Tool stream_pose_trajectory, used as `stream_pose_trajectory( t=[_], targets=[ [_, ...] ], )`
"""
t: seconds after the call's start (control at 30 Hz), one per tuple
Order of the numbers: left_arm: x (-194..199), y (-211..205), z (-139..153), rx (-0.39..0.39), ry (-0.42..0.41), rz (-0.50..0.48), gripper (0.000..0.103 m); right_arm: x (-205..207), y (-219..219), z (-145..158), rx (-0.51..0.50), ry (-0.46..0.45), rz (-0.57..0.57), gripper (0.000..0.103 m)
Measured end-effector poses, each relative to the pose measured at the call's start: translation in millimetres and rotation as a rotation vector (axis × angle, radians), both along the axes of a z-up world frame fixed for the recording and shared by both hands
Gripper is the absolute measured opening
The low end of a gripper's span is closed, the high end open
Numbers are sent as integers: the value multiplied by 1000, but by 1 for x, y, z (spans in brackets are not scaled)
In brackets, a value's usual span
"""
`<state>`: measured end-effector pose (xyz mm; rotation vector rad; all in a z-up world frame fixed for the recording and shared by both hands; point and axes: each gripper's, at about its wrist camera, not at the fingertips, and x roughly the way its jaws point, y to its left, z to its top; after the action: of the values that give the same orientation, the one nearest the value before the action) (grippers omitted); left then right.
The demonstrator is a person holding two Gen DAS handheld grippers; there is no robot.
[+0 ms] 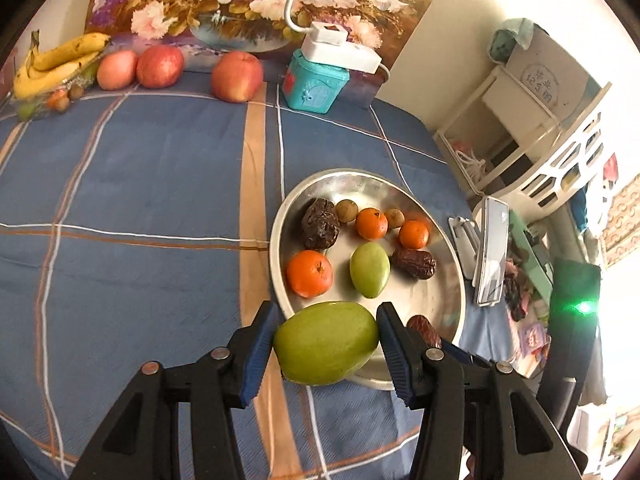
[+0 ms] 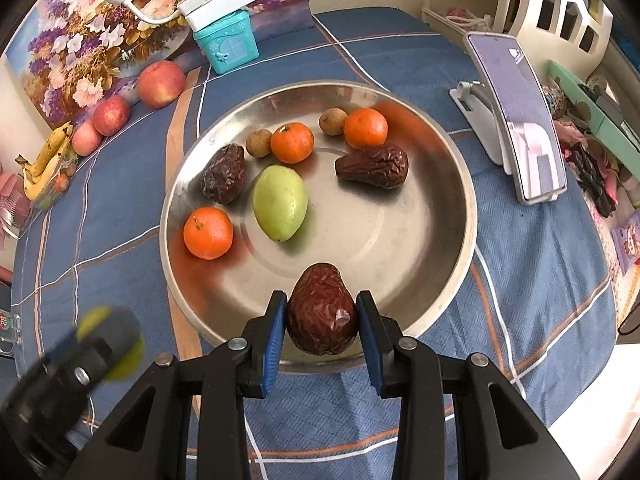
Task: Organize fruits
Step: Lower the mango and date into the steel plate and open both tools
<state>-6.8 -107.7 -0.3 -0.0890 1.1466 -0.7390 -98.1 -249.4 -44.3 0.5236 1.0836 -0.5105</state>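
My left gripper (image 1: 326, 350) is shut on a large green jujube (image 1: 326, 342), held above the near rim of the steel plate (image 1: 452, 280). My right gripper (image 2: 322, 326) is shut on a wrinkled red date (image 2: 322, 310) over the plate's (image 2: 400, 248) near edge. On the plate lie another green jujube (image 2: 280, 202), three small oranges (image 2: 208, 233), two dark dates (image 2: 373, 166) and two brown longans (image 2: 258, 142). The left gripper (image 2: 100, 340) shows blurred at lower left in the right wrist view.
Three red apples (image 1: 237, 76) and a banana bunch (image 1: 56, 62) sit at the back of the blue checked tablecloth (image 1: 120, 200). A teal box (image 1: 316, 80) with a white power strip stands before a flower painting. A phone on a stand (image 2: 516, 120) is right of the plate.
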Motion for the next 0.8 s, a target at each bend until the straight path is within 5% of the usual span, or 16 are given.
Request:
stream_pose_trajectory(
  t=[0.57, 0.67, 0.73, 0.8],
  targets=[
    [16, -1, -16, -54, 67, 56, 63, 4, -6, -4, -12, -5, -5, 43],
    [20, 10, -18, 10, 42, 114, 80, 4, -6, -4, -8, -10, -5, 46],
    [22, 18, -21, 132, -4, 179, 93, 3, -6, -4, -6, -11, -6, 48],
    [23, 27, -26, 262, -76, 232, 103, 3, -5, -5, -6, -14, -5, 63]
  ],
)
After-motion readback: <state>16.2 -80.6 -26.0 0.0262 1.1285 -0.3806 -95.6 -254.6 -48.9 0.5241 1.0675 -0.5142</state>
